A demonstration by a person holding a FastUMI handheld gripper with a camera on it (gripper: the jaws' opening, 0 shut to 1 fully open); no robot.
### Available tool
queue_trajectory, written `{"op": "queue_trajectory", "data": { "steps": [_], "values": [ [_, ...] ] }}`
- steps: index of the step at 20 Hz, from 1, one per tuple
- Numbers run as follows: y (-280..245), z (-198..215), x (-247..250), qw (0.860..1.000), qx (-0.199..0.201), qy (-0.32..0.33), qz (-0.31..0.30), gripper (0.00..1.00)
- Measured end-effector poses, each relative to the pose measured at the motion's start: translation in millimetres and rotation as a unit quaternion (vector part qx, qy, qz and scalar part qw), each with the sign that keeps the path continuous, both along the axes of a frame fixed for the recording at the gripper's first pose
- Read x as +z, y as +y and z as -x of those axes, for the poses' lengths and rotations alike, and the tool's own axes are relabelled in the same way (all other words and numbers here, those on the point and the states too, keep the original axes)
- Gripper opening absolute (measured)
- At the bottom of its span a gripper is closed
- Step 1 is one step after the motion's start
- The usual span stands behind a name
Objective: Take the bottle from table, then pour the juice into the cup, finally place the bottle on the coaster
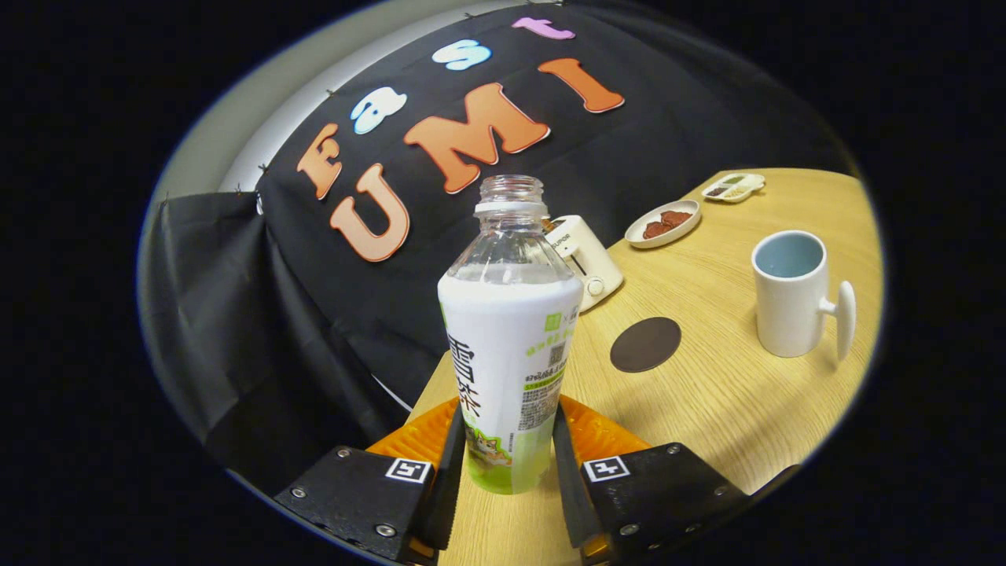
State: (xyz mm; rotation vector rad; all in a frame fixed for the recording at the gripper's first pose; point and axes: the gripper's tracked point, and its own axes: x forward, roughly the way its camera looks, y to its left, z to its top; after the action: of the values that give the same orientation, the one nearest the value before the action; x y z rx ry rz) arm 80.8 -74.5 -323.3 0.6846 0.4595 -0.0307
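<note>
A: Where does the bottle (509, 338) stand right now?

B: Upright between the fingers of the gripper (507, 464), low on its body. Both fingers press against the label, so the gripper is clamped on it. The base looks level with the table (731, 393), at its near edge; whether it is lifted clear I cannot tell.

A: The cap?

B: Off. The neck is open, and the clear part above the label looks empty, so the level of the juice is hidden by the label.

A: So what could go wrong?

B: The grip sits low and the bottle is tall. A quick swing toward the cup (790, 295) could make it pivot between the fingers, and with no cap, juice may slop out early onto the table.

A: And at the cup?

B: It stands well off to the right, beyond the fingers, its handle turned away from the bottle. The mouth is narrow-ish; tilting too far from it would miss it, too close could knock it.

A: The coaster (645, 344)?

B: Dark, round, flat, between bottle and cup. Setting the bottle down off-centre could leave it rocking on the edge. The toaster (583, 259) behind the bottle is near the path too.
</note>
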Motion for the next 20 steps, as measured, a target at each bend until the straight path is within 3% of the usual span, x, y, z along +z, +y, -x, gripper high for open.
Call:
{"op": "queue_trajectory", "data": {
  "steps": [5,12,20],
  "values": [
    [-20,-1,3,0.997,-0.033,0.002,-0.068,0.56],
    [-38,-3,-2,0.981,-0.076,0.017,-0.175,0.56],
    [-50,-8,-10,0.951,-0.118,0.017,-0.287,0.56]
  ]
}}
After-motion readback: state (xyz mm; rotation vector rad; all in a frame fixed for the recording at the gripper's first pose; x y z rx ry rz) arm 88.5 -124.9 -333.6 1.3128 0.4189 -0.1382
